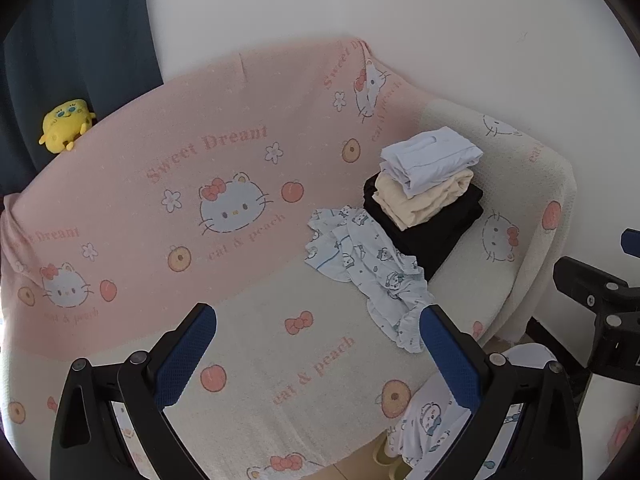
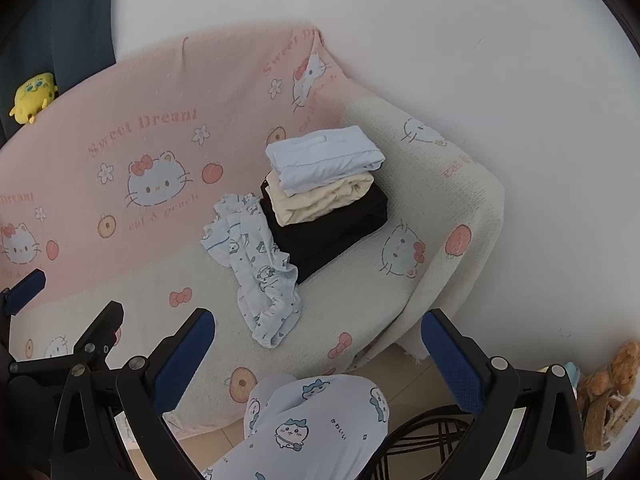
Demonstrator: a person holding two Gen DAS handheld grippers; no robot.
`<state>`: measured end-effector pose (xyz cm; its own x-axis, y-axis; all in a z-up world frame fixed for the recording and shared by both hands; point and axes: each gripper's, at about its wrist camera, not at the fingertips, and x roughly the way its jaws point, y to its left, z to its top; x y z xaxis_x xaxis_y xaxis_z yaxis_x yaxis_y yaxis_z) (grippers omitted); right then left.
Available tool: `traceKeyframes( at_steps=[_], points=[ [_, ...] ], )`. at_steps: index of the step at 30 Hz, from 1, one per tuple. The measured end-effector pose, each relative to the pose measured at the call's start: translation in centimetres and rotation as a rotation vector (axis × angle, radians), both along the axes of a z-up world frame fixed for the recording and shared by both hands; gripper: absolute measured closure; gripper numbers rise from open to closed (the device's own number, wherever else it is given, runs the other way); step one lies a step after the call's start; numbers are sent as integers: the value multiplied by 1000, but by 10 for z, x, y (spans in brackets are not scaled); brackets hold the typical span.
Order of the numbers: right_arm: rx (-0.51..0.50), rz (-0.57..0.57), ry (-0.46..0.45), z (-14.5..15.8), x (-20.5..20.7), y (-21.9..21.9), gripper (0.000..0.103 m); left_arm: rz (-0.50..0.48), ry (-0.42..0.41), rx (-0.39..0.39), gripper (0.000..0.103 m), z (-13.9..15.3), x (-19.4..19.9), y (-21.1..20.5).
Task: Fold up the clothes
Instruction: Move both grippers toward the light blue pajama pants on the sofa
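A crumpled light-blue printed garment (image 1: 368, 272) (image 2: 256, 264) lies unfolded on the sofa seat (image 1: 280, 360) (image 2: 352, 292). Right beside it stands a stack of folded clothes (image 1: 428, 184) (image 2: 324, 192): pale blue on top, cream in the middle, black at the bottom. My left gripper (image 1: 318, 356) hovers open above the seat, short of the garment, with nothing between its fingers. My right gripper (image 2: 318, 356) is open too, above the seat's front edge, apart from the garment. The right gripper's frame (image 1: 600, 300) shows at the right edge of the left wrist view.
A pink and cream cartoon-cat blanket (image 1: 180, 160) (image 2: 160, 100) covers the sofa. A yellow plush toy (image 1: 66, 124) (image 2: 34, 96) sits on the backrest at the left. A person's knee in printed trousers (image 2: 316, 420) is in front. A brown teddy (image 2: 608, 380) lies on the floor at right.
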<state>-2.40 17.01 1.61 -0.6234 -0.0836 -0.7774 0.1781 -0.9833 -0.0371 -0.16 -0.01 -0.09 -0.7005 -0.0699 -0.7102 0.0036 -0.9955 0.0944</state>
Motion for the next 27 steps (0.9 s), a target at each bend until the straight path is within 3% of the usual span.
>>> traceKeyframes(
  at_steps=[5, 10, 16, 27],
  points=[
    [13, 10, -29, -3, -5, -7, 0, -13, -51, 55, 0, -5, -10, -12],
    [-15, 25, -74, -18, -14, -8, 0, -11, -50, -8, 0, -22, -19, 0],
    [-43, 22, -158, -40, -36, -14, 0, -28, -103, -3, 0, -43, -42, -3],
    [-223, 3, -379, -100, -85, -11, 0, -16, -239, 75, 0, -93, -88, -22]
  ],
)
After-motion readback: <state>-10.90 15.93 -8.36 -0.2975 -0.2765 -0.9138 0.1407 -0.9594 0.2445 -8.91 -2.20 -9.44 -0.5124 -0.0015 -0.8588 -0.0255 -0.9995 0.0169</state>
